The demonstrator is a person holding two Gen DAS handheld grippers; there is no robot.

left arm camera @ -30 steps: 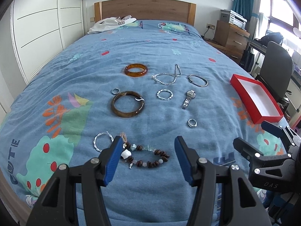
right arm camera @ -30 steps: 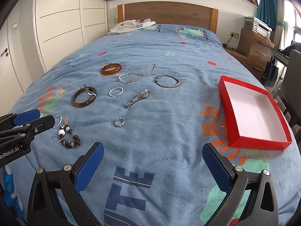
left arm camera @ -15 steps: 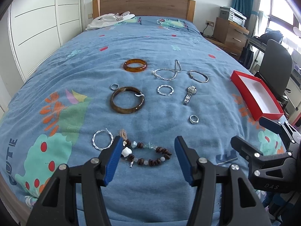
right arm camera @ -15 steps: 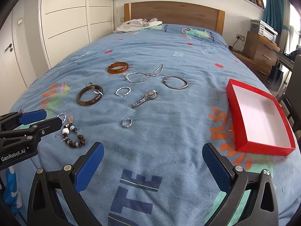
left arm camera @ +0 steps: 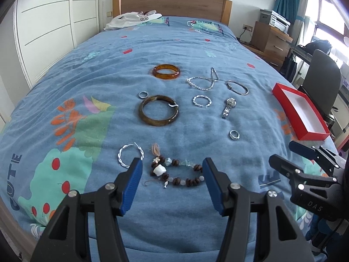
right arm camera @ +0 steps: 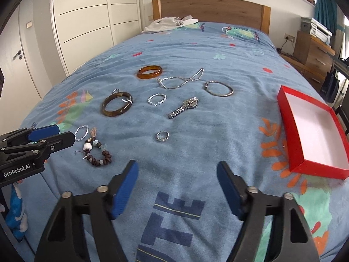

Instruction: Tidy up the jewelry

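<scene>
Jewelry lies spread on a blue bedspread. A brown bead bracelet [left arm camera: 176,173] sits just beyond my left gripper [left arm camera: 172,170], whose blue pads stand open on either side of it, not touching. A twisted silver hoop [left arm camera: 130,154] lies to its left. Farther off are a dark bangle [left arm camera: 158,113], an amber bangle [left arm camera: 166,71], a silver chain [left arm camera: 202,80], a watch [left arm camera: 228,107] and a silver ring [right arm camera: 162,136]. An empty red box [right arm camera: 290,118] rests on the right. My right gripper [right arm camera: 177,172] hovers over bare bedspread, jaws closing with nothing between them.
A white garment [right arm camera: 170,24] lies by the wooden headboard. White wardrobe doors [right arm camera: 87,21] line the left side. A wooden dresser [left arm camera: 270,41] and a dark office chair [left arm camera: 322,83] stand to the right of the bed.
The right gripper's jaws have narrowed markedly. Both views have drifted slightly; the left gripper still frames the bead bracelet and no jewelry has moved.
</scene>
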